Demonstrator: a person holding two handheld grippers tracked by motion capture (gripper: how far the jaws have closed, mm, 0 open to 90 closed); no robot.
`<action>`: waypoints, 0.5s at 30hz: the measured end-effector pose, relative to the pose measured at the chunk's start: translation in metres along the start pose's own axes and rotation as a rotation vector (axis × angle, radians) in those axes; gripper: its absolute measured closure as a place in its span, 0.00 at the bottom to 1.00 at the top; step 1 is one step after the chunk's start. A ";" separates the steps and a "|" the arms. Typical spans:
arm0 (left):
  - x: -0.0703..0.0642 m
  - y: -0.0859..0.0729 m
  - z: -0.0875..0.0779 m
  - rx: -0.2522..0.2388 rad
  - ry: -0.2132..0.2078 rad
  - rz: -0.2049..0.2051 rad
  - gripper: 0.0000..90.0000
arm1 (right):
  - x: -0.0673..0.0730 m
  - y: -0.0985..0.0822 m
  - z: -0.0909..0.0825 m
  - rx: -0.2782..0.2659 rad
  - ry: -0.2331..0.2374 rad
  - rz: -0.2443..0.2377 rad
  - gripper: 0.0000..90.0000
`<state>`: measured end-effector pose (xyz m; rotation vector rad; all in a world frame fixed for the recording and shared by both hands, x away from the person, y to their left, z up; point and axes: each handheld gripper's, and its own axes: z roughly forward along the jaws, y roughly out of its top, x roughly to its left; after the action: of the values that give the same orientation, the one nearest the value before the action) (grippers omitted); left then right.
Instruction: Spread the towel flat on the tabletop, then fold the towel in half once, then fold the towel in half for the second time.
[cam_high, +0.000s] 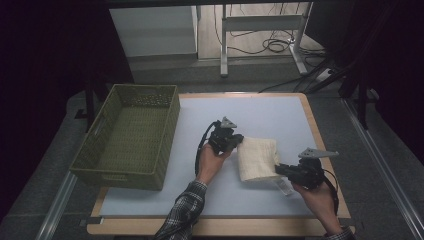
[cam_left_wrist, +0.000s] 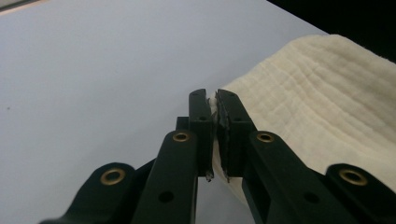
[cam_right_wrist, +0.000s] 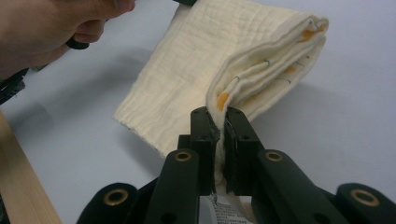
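A folded cream cloth lies on the white table mat, right of centre. My left gripper is shut on the cloth's upper left corner; in the left gripper view its jaws pinch the cream fabric between them, gripper. My right gripper is shut on the cloth's right edge near the front. In the right gripper view the cloth shows stacked layers with orange patches inside the fold, and the gripper clamps that edge. A white label hangs below those jaws.
An empty green woven basket stands on the table's left side. The white mat has a wooden border. Beyond the table are desk legs and cables on the floor. A person's hand holds the left gripper.
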<state>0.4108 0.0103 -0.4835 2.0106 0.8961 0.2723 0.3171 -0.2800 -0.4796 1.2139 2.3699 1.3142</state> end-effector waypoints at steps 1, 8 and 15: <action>0.001 0.000 -0.002 -0.003 0.004 -0.003 0.95 | 0.002 0.002 0.001 0.000 0.003 -0.003 0.93; 0.005 -0.001 -0.012 -0.008 0.014 -0.009 0.95 | 0.011 0.010 0.006 -0.004 0.016 -0.028 0.93; 0.013 -0.001 -0.029 -0.025 0.037 -0.022 0.95 | 0.022 0.020 0.015 -0.007 0.036 -0.056 0.93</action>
<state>0.4052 0.0387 -0.4698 1.9772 0.9324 0.3079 0.3216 -0.2488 -0.4685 1.1224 2.4036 1.3366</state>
